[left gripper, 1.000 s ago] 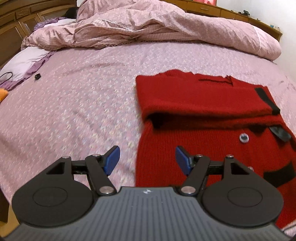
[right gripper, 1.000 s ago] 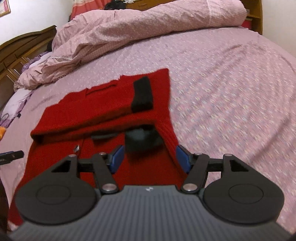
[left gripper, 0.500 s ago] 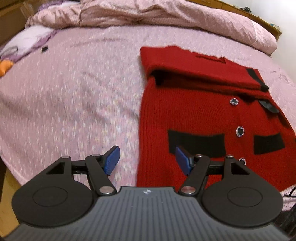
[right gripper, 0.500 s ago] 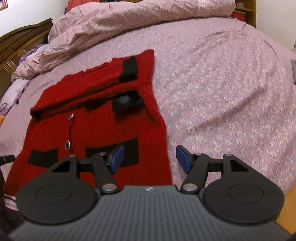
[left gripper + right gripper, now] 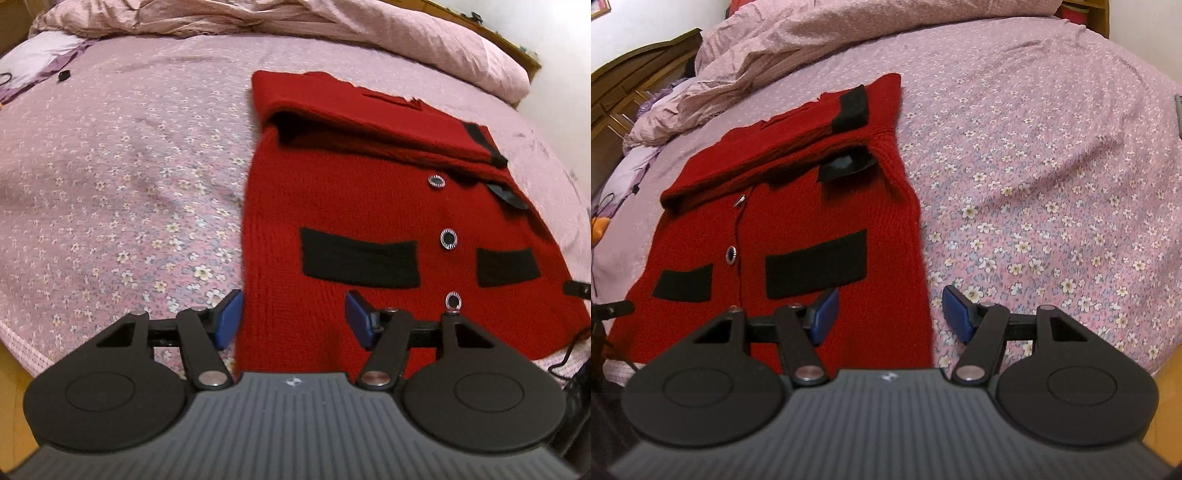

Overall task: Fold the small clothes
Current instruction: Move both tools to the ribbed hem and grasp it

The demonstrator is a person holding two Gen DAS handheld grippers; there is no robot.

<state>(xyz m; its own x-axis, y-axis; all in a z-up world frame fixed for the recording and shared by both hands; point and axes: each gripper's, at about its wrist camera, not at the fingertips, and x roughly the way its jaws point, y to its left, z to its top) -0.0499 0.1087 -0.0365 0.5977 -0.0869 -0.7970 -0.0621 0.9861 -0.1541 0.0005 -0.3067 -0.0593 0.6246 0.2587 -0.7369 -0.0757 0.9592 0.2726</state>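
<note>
Left tongs closing, nothing gripped, above lower left corner of red cardigan lying flat on bed. Right tongs open, empty, over cardigan's lower right edge; sleeves folded across top.

A bed with pink floral sheet, rumpled duvet, dark wooden headboard, white wall.

Red cardigan on the bed

Lies flat, front up, sleeves folded across the top; black pockets, round buttons.
</note>
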